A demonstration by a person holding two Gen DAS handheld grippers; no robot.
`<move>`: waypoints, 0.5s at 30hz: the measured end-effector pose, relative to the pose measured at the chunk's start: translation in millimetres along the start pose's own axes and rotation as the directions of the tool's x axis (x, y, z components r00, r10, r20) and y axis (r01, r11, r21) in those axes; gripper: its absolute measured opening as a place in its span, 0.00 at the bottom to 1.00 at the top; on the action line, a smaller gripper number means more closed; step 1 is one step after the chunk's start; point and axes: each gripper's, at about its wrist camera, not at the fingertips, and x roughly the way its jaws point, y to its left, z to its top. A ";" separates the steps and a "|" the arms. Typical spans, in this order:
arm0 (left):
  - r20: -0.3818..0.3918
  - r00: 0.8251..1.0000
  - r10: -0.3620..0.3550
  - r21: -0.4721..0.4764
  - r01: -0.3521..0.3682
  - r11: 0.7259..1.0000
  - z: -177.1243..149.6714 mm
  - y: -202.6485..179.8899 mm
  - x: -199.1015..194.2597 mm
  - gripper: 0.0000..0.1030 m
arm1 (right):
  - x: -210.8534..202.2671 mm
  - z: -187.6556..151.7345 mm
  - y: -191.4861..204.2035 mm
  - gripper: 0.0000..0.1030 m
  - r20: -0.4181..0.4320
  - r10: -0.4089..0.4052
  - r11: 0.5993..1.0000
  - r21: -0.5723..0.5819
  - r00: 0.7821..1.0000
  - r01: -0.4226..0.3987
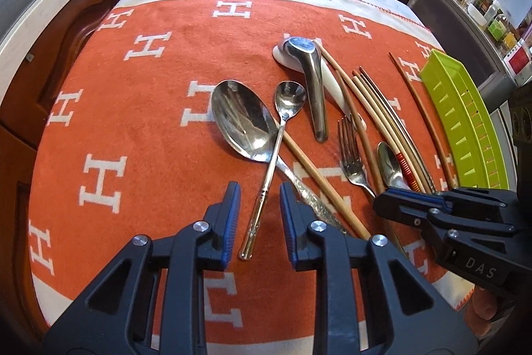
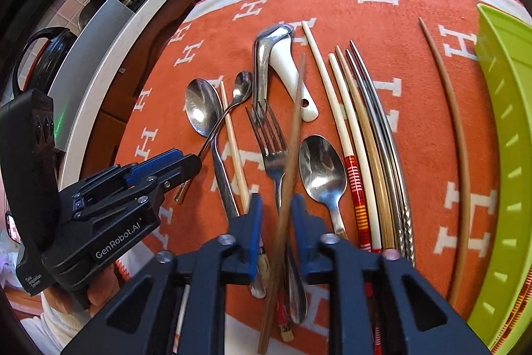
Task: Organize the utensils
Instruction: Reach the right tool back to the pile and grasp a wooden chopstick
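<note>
Utensils lie mixed on an orange cloth [image 1: 139, 128]. My left gripper [image 1: 259, 205] is down over the slim handle of a small steel spoon [image 1: 289, 95]. Its jaws stand either side of the handle with a gap, open. A big serving spoon [image 1: 242, 122] lies just to its left. My right gripper [image 2: 277, 212] straddles a brown chopstick [image 2: 294, 128] that lies across a fork [image 2: 274, 148]. The chopstick sits close to the right pad, with a sliver of space on the left. In the right wrist view the left gripper [image 2: 198, 162] is low at the left.
A lime-green slotted tray [image 2: 505, 155] lies along the right edge of the cloth, with a lone thin chopstick [image 2: 455, 122] beside it. Several chopsticks [image 2: 365, 138], a teaspoon [image 2: 321, 168], a white ceramic spoon [image 2: 286, 65] and a steel soup spoon [image 2: 262, 55] crowd the middle. Dark cabinets ring the table.
</note>
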 end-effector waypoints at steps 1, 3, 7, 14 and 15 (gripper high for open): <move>-0.004 1.000 0.001 0.002 -0.001 1.000 1.0 -0.2 2.2 0.21 | 1.0 1.0 -0.5 0.08 -0.003 0.001 1.000 0.001 1.000 -0.001; -0.016 1.000 0.003 0.006 -0.003 1.000 2.6 -0.6 7.0 0.21 | 0.6 1.6 -1.2 0.08 0.005 -0.002 1.000 0.001 1.000 0.002; -0.013 0.999 0.030 0.034 -0.029 0.999 6.8 -5.4 11.8 0.20 | -2.6 2.2 -4.4 0.07 0.016 0.002 1.000 0.013 1.000 -0.002; -0.020 0.997 0.068 0.119 -0.065 0.991 13.9 -18.6 17.9 0.06 | -6.7 3.3 -12.7 0.07 0.022 0.025 0.999 0.033 0.999 -0.026; -0.022 0.997 0.077 0.127 -0.074 0.989 15.0 -21.0 18.6 0.06 | -7.2 2.8 -13.0 0.07 0.023 0.026 0.999 0.032 0.999 -0.027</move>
